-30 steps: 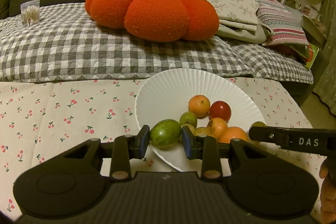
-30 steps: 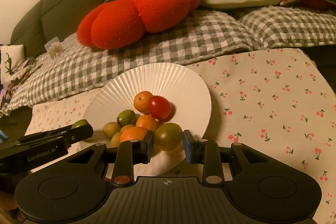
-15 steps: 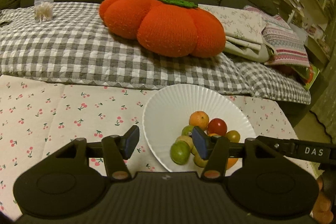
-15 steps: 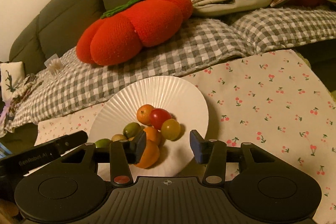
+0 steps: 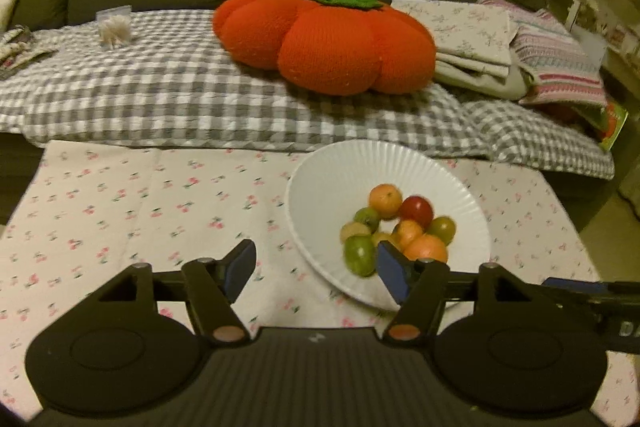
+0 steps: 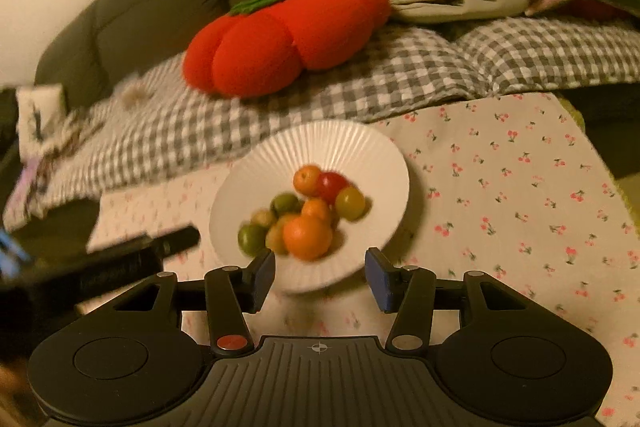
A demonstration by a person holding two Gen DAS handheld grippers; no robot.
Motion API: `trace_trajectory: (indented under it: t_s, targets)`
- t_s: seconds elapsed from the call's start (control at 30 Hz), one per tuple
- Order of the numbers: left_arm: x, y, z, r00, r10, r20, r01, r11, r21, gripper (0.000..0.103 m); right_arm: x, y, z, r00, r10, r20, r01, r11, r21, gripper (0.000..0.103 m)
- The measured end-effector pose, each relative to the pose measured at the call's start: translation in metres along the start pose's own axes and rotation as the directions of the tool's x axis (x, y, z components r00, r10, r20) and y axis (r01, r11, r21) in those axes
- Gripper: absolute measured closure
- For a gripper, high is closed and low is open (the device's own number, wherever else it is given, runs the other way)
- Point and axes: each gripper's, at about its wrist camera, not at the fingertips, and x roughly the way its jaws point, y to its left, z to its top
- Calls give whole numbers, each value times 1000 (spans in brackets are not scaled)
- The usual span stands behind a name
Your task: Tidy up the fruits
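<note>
The left claw (image 5: 316,265) stood with its jaws well apart, having just been opening, and nothing lay between its blue pads (image 5: 390,269); they touched no fruit. Its right pad sat in front of the near edge of the white plate (image 5: 320,183), with an oval green fruit (image 5: 359,254) just beyond it. The right claw (image 6: 320,275) also had its jaws apart, less widely, and they too had just been opening; the gap between them was empty and framed the plate's near rim. Both claws pointed downward toward the table (image 5: 140,195), which was covered with a cherry-print cloth.

The fruits all lay heaped on the ribbed white plate, toward its near side. A large orange (image 6: 307,237) was nearest the right claw, with a small orange (image 6: 318,209) touching it behind. A red tomato (image 5: 416,209) and another small orange (image 5: 385,195) sat at the far side of the heap, and an olive-green fruit (image 6: 350,202) lay at its right edge in the right wrist view. The oval green fruit lay with its long axis running roughly from the near rim toward the plate's middle. The other fruits were round, so no direction could be told. The right wrist view was blurred.
</note>
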Motion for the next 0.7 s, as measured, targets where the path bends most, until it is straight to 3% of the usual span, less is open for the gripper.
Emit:
trace_trajectory:
  t_s: [0.1,0.2,0.57,0.7]
  targets:
    - [-13,4,-6,1000,9,-19,-9,1000,2,37,-12,7,-4,999,41,0,-41,999,-21,54]
    - [-31,13,-12,1000,20,-20,-20,1000,0,35,-28,16,-5,999,33,24,-31,998,-62,51]
    - [-91,16,-25,998,44,55,-47,997,65,24,-65,44,-18,996,36,81,-23,989,-148,37]
    - [-106,21,-35,998,40,55,-41,999,20,20,-77,50,-27,995,21,96,-6,989,-150,33]
